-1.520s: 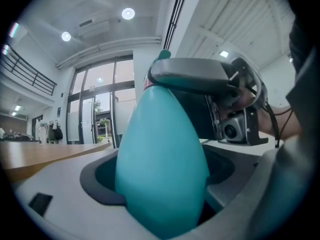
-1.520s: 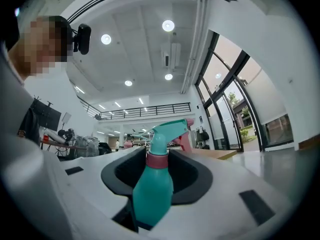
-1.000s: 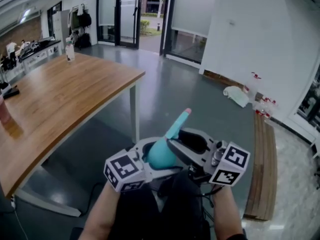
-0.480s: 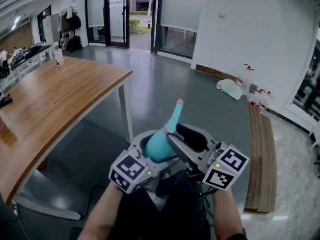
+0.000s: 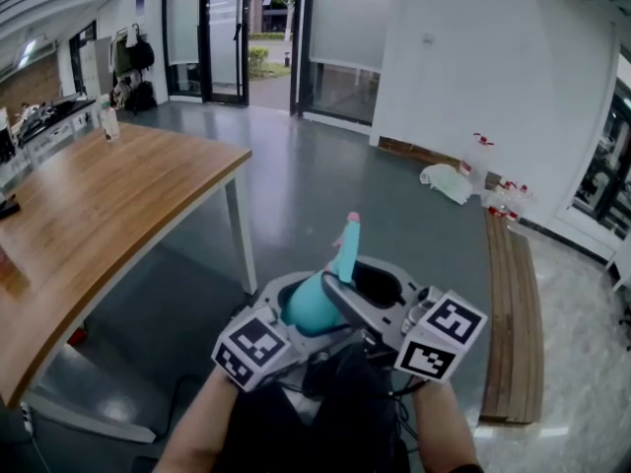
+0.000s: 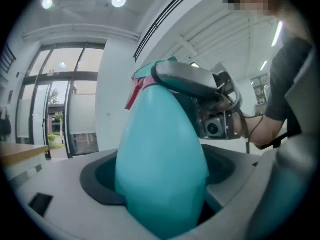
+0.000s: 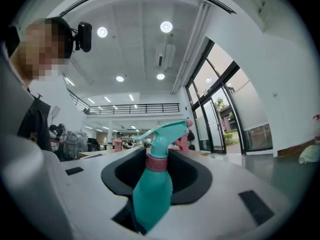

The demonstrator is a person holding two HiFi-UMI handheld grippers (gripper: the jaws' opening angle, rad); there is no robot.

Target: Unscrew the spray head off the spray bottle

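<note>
A teal spray bottle point(image 5: 312, 305) with a pink-tipped spray head point(image 5: 345, 246) is held in the air close to my body. My left gripper point(image 5: 294, 313) is shut on the bottle's rounded body point(image 6: 162, 169), which fills the space between its jaws. My right gripper point(image 5: 347, 302) reaches in from the right and lies across the neck. Its jaws have just been closing, and the pink collar point(image 7: 158, 163) below the spray head point(image 7: 165, 132) sits between them, gripped. The right gripper point(image 6: 192, 84) also shows over the top of the bottle in the left gripper view.
A long wooden table point(image 5: 89, 215) stands at the left. A low wooden bench point(image 5: 513, 304) runs along the right, with a white cloth point(image 5: 444, 181) and some bottles point(image 5: 498, 197) on the grey floor by the wall. Glass doors point(image 5: 227, 37) lie beyond.
The spray head leaned to the right a second ago and now stands nearly upright. Both grippers, with the bottle, have shifted a little in the head view.
</note>
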